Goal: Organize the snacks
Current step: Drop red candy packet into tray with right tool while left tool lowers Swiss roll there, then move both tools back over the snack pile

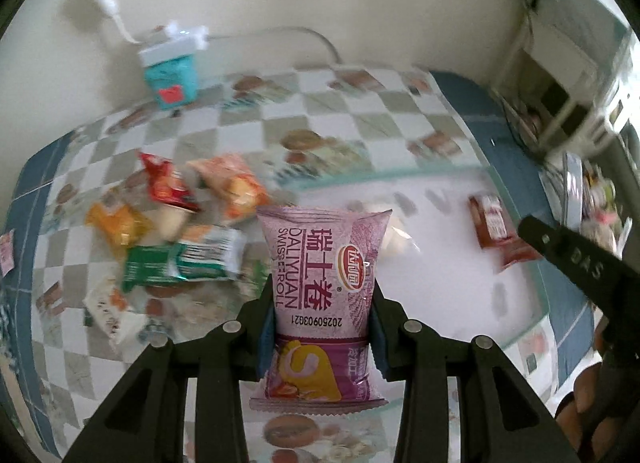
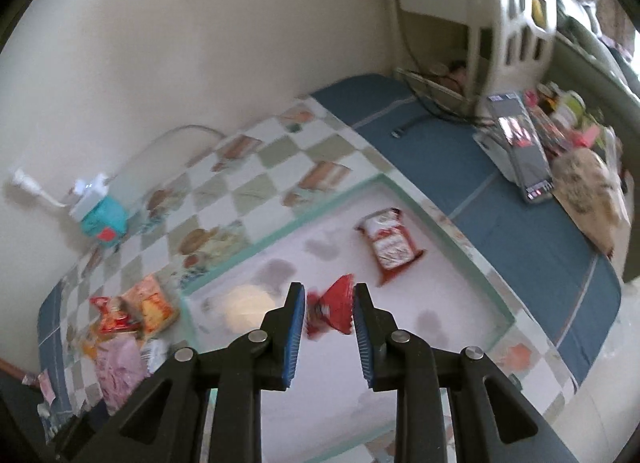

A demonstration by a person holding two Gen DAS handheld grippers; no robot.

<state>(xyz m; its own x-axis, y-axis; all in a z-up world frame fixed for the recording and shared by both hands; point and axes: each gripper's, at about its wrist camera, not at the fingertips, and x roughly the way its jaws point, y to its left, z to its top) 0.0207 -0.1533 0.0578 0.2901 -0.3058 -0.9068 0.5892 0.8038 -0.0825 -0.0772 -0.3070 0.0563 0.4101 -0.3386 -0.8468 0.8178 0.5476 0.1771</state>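
The left gripper (image 1: 322, 319) is clamped on a pink Swiss roll pack (image 1: 322, 287), held upright between its blue pads above the table; behind it lies a white tray (image 1: 440, 263) with a teal rim, holding a red-brown packet (image 1: 494, 229) near its right edge; left of the tray, on the checked cloth (image 1: 280, 111), sits a loose pile of snacks (image 1: 172, 223), blurred; a teal box (image 1: 172, 79) stands by the wall. The right gripper (image 2: 330, 315) is clamped on a small red packet (image 2: 334, 309) over the same tray (image 2: 400, 343); its dark finger (image 1: 576, 263) shows at the left view's right edge.
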